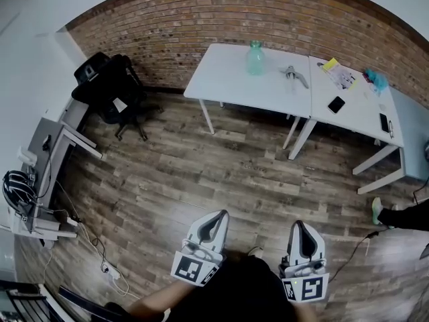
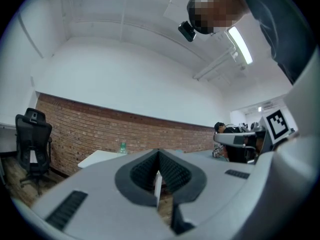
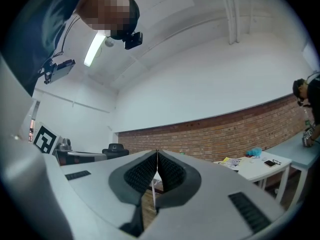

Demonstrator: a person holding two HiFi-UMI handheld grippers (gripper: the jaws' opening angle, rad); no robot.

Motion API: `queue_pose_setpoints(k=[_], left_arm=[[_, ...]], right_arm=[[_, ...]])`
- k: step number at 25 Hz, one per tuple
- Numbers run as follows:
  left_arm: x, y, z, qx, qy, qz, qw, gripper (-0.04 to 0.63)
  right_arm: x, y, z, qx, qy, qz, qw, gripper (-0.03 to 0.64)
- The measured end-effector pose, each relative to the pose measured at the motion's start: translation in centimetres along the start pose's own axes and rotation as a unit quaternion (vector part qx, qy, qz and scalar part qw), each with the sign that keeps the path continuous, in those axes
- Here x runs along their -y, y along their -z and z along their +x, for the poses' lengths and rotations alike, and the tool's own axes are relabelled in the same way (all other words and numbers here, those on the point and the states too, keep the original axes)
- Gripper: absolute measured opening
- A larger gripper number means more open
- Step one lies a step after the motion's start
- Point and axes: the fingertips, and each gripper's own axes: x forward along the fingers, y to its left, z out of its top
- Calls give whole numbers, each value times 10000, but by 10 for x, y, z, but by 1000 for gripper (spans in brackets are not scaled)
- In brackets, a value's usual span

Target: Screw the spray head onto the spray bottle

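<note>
**Left gripper [image 1: 218, 217] and right gripper [image 1: 299, 227]: both closed on nothing, well short of the table [image 1: 224, 79]**

Spray bottle [image 1: 255, 58] stands upright near the table's far edge. Spray head [image 1: 293, 74] lies apart from it, toward the right edge by the seam with the next table. The head isn't on the bottle, so the task is not started. Both grippers hang over the wood floor [image 1: 201, 173], jaws pressed together and pointing level. Looks like a carry posture, since neither part is within reach. Approach has to come first.
</note>
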Motion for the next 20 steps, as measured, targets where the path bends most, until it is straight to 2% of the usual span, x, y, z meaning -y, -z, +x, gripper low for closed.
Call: queue_pose_setpoints(k=[7, 12, 16, 20], left_arm=[[39, -7, 16, -13, -46, 29, 10000, -6], [68, -5, 24, -15, 139, 126, 9998, -6], [73, -4, 24, -17, -1, 152, 9999, -6], [67, -1, 36, 36, -57, 142, 9999, -6]], right_arm=[[43, 5, -16, -61, 2, 140, 9999, 8], [44, 2, -19, -68, -185, -485, 9986, 8], [38, -2, -20, 46, -471, -773, 9959, 8], [49, 0, -13, -15, -339, -533, 9980, 8]])
